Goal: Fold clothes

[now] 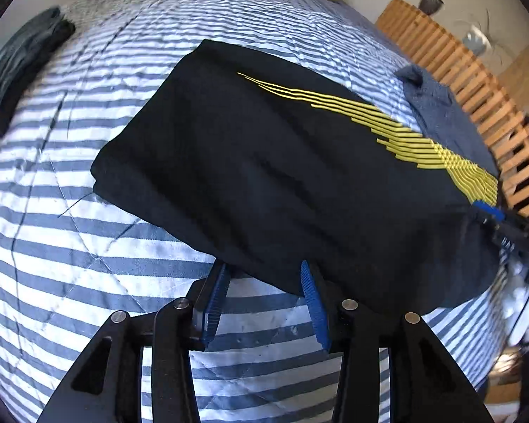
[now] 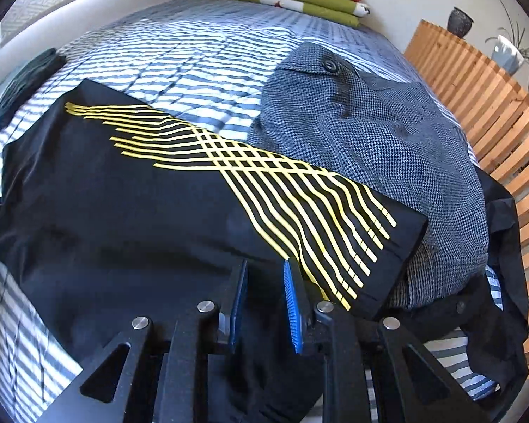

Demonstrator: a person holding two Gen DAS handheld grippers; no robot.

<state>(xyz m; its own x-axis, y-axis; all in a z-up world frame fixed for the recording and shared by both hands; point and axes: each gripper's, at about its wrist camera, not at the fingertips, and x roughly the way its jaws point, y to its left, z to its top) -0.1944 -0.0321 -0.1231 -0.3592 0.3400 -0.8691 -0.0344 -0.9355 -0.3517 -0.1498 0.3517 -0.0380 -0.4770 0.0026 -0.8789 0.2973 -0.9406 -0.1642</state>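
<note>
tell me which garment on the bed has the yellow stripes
The black garment lying flat right in front of both grippers. The grey houndstooth one beside it has a button and no stripes.

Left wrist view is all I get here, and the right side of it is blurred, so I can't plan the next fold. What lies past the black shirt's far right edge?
Observer: A grey houndstooth garment lies bunched there, and the black shirt overlaps its near edge.
Operator: Where is the right gripper?
Observer: The right gripper is open, with its fingertips at the shirt's near edge beside the yellow stripes.
Operator: Anything else beyond that grey piece?
Observer: A dark garment hangs against the wooden slats.
</note>
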